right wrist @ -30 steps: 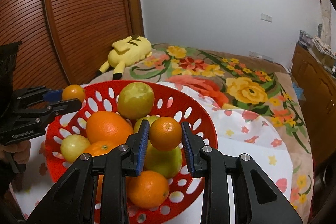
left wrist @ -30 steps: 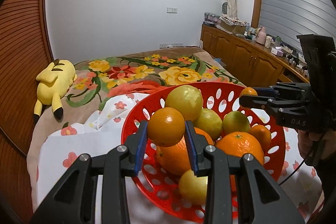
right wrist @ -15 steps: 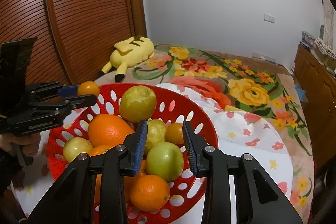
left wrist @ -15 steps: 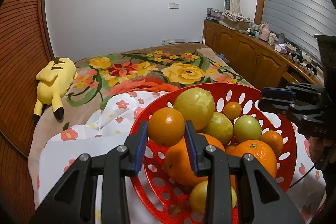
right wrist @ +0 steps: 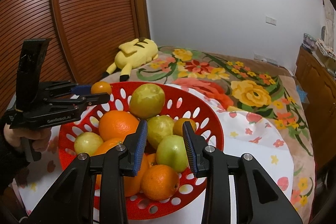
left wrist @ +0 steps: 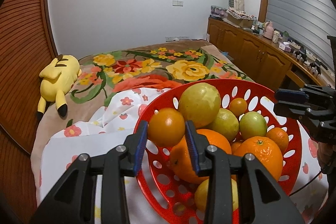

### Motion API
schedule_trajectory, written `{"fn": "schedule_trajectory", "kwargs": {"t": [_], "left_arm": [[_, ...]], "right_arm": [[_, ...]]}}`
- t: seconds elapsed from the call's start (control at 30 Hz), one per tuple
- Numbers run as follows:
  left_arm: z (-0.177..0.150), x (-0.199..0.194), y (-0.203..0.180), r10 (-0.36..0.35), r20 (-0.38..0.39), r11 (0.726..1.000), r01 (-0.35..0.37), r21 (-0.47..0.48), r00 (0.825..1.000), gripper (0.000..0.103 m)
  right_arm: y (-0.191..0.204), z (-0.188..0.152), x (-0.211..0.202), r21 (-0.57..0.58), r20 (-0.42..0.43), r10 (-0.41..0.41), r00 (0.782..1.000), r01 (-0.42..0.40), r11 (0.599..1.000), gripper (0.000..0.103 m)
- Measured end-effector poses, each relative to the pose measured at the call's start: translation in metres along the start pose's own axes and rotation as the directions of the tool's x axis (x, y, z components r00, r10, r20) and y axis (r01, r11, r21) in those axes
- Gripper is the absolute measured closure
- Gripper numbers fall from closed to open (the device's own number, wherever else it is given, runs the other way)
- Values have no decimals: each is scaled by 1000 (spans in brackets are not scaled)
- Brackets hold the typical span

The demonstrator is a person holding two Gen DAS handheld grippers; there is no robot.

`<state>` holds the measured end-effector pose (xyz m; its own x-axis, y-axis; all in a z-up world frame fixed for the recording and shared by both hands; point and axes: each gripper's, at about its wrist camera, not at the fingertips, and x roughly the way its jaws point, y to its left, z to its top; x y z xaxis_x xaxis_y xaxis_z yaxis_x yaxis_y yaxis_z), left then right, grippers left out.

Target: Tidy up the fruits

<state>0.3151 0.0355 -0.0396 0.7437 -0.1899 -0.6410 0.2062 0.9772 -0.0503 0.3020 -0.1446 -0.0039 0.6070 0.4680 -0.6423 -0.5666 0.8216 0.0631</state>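
Red basket at frame centre brims; our left gripper clamps one orange, right gripper gapes empty.

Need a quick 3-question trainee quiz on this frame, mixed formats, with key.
1. True or false: the left tool is shut on a small round orange fruit.
2. Multiple choice: the right tool is (A) gripping a green fruit, (B) open and holding nothing, (C) resting on the bed.
3. Fill in: the large yellow-green round fruit sits at the ____ of the pile in the red perforated plastic basket.

Key: 1 true; 2 B; 3 top.
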Motion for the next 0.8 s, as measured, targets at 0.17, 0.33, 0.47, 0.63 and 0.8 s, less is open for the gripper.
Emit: {"fn": "schedule_trajectory", "kwargs": {"t": [0.17, 0.33, 0.47, 0.63, 0.8], "left_arm": [[-2, -5, -4, 8, -3, 1000, -8, 3, 1000, 53], [-7, -18, -10, 5, 6, 1000, -5, 0, 1000, 52], [-12, -35, -18, 6, 24, 1000, -6, 4, 1000, 51], [-20, -60, -29, 6, 48, 1000, -6, 14, 999, 50], [-33, -84, -40, 0, 75, 1000, -2, 22, 997, 47]], "right_arm": [[2, -4, -4, 3, 2, 1, 1000, -1, 1000, 69], [5, -10, -13, 13, 14, 1, 1000, -1, 1000, 69], [13, -17, -25, 19, 30, 1, 1000, -2, 1000, 69], [23, -28, -45, 30, 58, -10, 998, 8, 1000, 68], [32, -38, -64, 50, 88, -25, 996, 21, 999, 66]]}}
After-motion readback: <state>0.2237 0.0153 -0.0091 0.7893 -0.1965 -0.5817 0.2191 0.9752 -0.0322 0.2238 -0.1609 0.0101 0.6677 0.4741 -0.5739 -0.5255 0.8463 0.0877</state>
